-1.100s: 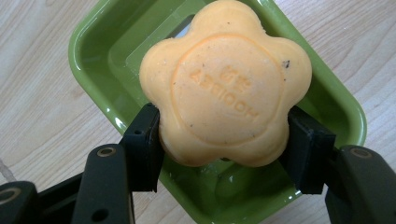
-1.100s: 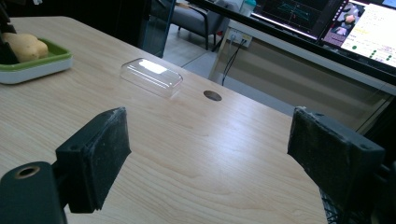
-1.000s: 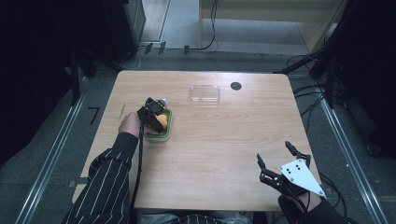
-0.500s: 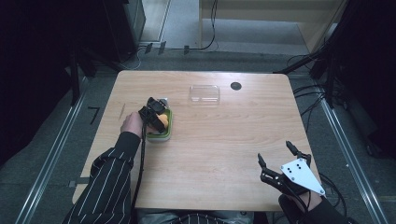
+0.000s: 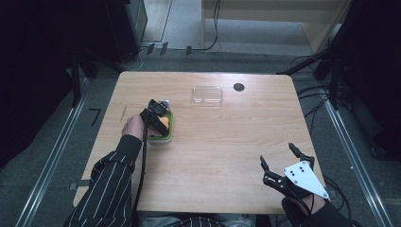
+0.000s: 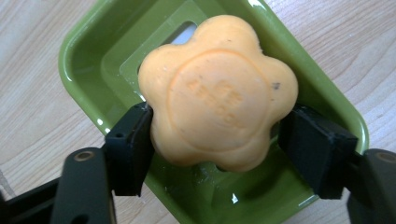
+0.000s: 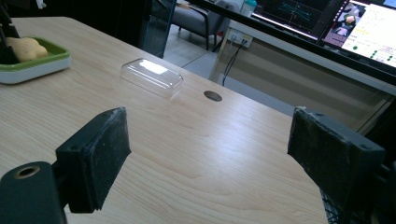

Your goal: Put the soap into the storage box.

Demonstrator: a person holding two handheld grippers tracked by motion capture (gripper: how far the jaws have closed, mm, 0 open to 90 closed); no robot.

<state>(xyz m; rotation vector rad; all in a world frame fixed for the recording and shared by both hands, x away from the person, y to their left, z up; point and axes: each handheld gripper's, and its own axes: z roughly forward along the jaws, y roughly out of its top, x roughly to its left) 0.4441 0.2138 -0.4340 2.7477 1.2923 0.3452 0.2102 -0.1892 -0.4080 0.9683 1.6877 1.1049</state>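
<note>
Left hand-held gripper (image 6: pixel 217 140) around orange soap (image 6: pixel 218 91)

One desk (image 5: pixel 227 156) carries the things. On it sits one green soap dish (image 6: pixel 322 102), holding one orange flower-shaped soap (image 6: pixel 219 93). One clear plastic lid (image 5: pixel 207 95) lies on the desk, and one dark round hole (image 5: pixel 239 87) is set in its surface. Two grippers are there: one left gripper (image 6: pixel 215 140) and one right gripper (image 5: pixel 279 158).
</note>
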